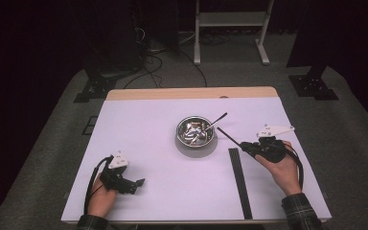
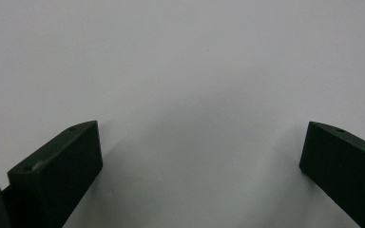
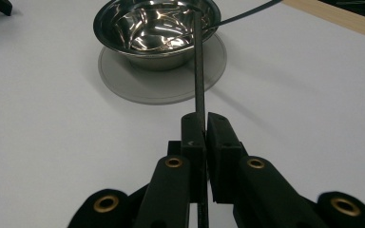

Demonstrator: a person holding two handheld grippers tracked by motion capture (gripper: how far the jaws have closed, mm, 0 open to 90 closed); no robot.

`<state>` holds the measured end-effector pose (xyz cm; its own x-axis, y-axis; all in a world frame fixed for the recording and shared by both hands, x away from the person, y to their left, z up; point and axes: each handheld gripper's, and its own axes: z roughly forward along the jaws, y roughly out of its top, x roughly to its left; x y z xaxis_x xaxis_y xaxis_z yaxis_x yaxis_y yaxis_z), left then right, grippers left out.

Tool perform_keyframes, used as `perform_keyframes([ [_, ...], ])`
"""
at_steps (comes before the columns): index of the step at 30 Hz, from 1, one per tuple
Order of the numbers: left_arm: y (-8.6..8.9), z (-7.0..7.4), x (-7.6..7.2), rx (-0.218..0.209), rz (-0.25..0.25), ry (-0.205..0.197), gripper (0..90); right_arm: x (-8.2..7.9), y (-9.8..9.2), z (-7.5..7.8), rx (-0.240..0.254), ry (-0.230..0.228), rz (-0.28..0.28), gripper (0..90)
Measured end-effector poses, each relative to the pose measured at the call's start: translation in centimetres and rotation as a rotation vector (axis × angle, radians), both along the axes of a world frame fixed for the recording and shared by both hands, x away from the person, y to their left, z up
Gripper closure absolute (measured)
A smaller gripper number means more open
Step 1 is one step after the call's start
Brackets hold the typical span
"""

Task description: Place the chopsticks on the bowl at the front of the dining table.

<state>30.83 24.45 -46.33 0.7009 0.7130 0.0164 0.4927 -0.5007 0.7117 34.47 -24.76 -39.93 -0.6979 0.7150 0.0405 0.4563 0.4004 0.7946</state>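
Note:
A steel bowl [image 1: 196,130] stands on a round grey mat [image 1: 196,147] at mid-table, with a thin black utensil [image 1: 219,118] leaning out over its far right rim. My right gripper [image 1: 246,145] is shut on a black chopstick [image 1: 227,135] whose tip points toward the bowl. In the right gripper view the chopstick [image 3: 198,71] runs from the closed gripper [image 3: 205,118] up to the bowl [image 3: 157,28] rim. My left gripper [image 1: 135,184] rests at the near left, open and holding nothing; its jaws stand wide apart over bare white table [image 2: 190,71].
A long black stick [image 1: 240,182] lies on the white table, running from near the right gripper to the front edge. A wooden strip [image 1: 191,93] borders the table's far side. Stands and cables sit on the dark floor beyond.

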Motion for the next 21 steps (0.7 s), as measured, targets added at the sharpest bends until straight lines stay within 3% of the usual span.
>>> perform_keyframes([
  [21, 0.0, 0.0, 0.0, 0.000, 0.000, 0.000, 0.0, 1.4, 1.9, 0.5, 0.010, 0.003, 0.023, 85.6],
])
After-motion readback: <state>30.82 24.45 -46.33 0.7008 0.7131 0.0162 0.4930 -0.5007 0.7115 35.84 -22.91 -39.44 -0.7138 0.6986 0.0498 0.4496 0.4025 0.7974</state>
